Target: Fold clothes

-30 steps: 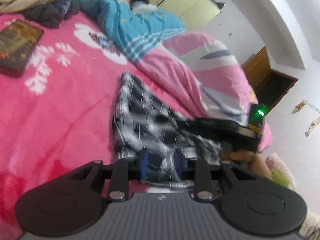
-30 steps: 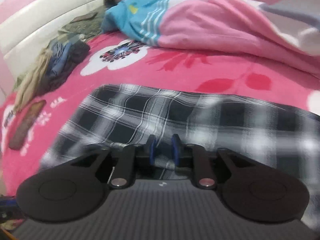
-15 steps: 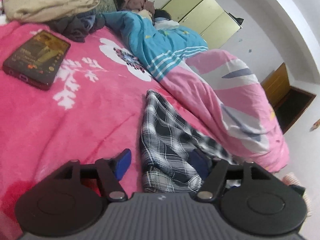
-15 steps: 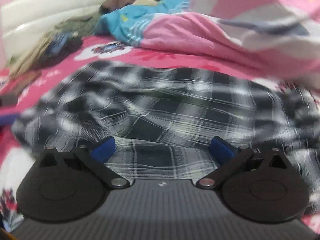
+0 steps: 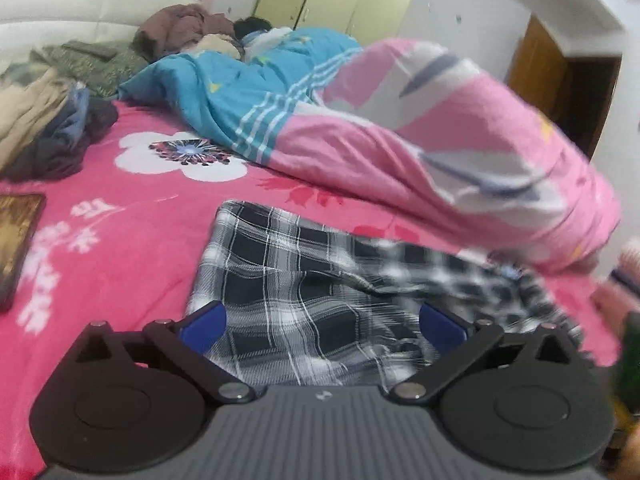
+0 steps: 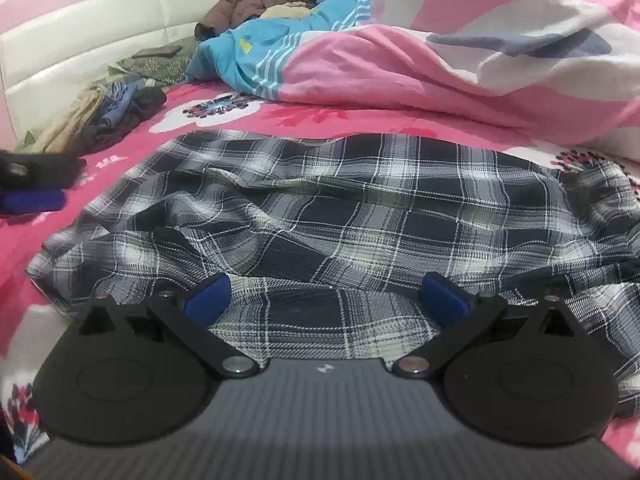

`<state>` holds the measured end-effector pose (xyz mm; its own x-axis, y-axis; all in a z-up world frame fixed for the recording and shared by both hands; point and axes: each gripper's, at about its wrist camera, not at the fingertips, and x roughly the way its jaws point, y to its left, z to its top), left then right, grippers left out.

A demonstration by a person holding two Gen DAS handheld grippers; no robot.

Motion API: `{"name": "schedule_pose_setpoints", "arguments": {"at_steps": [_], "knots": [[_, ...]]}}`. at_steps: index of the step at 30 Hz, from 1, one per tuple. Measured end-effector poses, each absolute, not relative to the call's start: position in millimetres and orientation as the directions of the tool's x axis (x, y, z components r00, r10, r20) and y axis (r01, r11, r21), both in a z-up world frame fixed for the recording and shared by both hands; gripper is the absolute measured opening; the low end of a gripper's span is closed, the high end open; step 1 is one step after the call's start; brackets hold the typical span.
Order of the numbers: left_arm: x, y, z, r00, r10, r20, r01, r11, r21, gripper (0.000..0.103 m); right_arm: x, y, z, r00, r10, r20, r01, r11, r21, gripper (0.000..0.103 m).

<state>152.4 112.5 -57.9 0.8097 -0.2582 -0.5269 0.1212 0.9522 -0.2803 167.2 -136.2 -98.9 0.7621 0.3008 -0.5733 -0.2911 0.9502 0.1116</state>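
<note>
A plaid shirt (image 6: 360,216) lies rumpled on the pink flowered bed (image 5: 120,216), its long axis running left to right across the right wrist view. Just behind the shirt a bunched pink and blue duvet (image 5: 420,148) crowds its far edge. A heap of clothes (image 5: 52,136) and a dark flat case (image 5: 16,240) lie left of the shirt, well apart from it. White writing on the sheet is too blurred to read. The left gripper (image 5: 322,326) is opening, fingers spread above the shirt, gripping nothing. The right gripper (image 6: 326,300) has its fingers spread wide over the cloth, pinching nothing.
</note>
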Motion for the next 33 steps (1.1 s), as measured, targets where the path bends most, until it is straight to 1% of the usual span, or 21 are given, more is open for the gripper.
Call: {"name": "schedule_pose_setpoints", "arguments": {"at_steps": [2, 4, 8, 12, 16, 21, 23, 24, 25, 26, 28, 30, 31, 33], "knots": [[163.0, 108.5, -68.4, 0.796, -0.229, -0.561, 0.085, 0.959, -0.270, 0.103, 168.0, -138.2, -99.2, 0.760, 0.310, -0.571, -0.291, 0.948, 0.127, 0.102], [167.1, 110.0, -81.5, 0.787, -0.222, -0.576, 0.068, 0.959, -0.276, 0.103, 168.1, -137.3, -99.4, 0.760, 0.307, -0.573, -0.291, 0.949, 0.123, 0.102], [163.1, 103.9, -87.2, 0.800, -0.201, -0.565, 0.093, 0.972, -0.214, 0.103, 168.2, -135.4, -99.8, 0.758, 0.301, -0.578, -0.290, 0.950, 0.114, 0.102], [162.1, 101.9, -87.1, 0.804, -0.199, -0.560, 0.095, 0.973, -0.209, 0.103, 168.9, -131.8, -99.1, 0.758, 0.285, -0.587, -0.287, 0.953, 0.093, 0.102], [163.4, 105.4, -86.9, 0.803, -0.211, -0.557, 0.103, 0.971, -0.218, 0.103, 168.0, -126.5, -92.1, 0.766, 0.236, -0.598, -0.267, 0.963, 0.038, 0.102], [161.0, 111.8, -84.0, 0.813, -0.208, -0.544, 0.099, 0.970, -0.223, 0.103, 155.5, -140.4, -71.9, 0.833, 0.128, -0.537, -0.167, 0.986, -0.023, 0.102], [158.6, 114.2, -81.3, 0.827, -0.192, -0.528, 0.084, 0.972, -0.221, 0.103, 155.5, -151.0, -71.6, 0.833, 0.098, -0.545, -0.137, 0.990, -0.031, 0.102], [157.1, 115.7, -78.7, 0.838, -0.184, -0.513, 0.076, 0.972, -0.224, 0.103, 158.2, -155.6, -76.9, 0.816, 0.085, -0.571, -0.125, 0.992, -0.032, 0.102], [154.3, 118.4, -75.2, 0.853, -0.188, -0.487, 0.075, 0.967, -0.242, 0.103, 162.7, -159.8, -86.1, 0.787, 0.074, -0.613, -0.116, 0.993, -0.030, 0.102], [151.9, 121.4, -72.0, 0.863, -0.208, -0.459, 0.086, 0.958, -0.273, 0.103, 164.5, -162.4, -91.6, 0.775, 0.072, -0.628, -0.113, 0.993, -0.026, 0.102], [148.1, 127.9, -66.8, 0.876, -0.265, -0.402, 0.122, 0.930, -0.345, 0.103, 164.4, -165.0, -97.5, 0.780, 0.080, -0.620, -0.114, 0.993, -0.015, 0.102], [146.8, 129.6, -65.1, 0.872, -0.316, -0.374, 0.160, 0.906, -0.392, 0.103, 164.8, -162.3, -99.2, 0.783, 0.068, -0.618, -0.113, 0.993, -0.033, 0.102], [147.6, 127.3, -65.3, 0.863, -0.335, -0.378, 0.176, 0.901, -0.396, 0.103, 164.6, -161.4, -99.7, 0.784, 0.065, -0.617, -0.112, 0.993, -0.039, 0.102], [151.3, 117.5, -68.5, 0.843, -0.337, -0.419, 0.184, 0.913, -0.364, 0.103, 165.5, -162.3, -100.0, 0.783, 0.072, -0.618, -0.113, 0.993, -0.027, 0.102]]}}
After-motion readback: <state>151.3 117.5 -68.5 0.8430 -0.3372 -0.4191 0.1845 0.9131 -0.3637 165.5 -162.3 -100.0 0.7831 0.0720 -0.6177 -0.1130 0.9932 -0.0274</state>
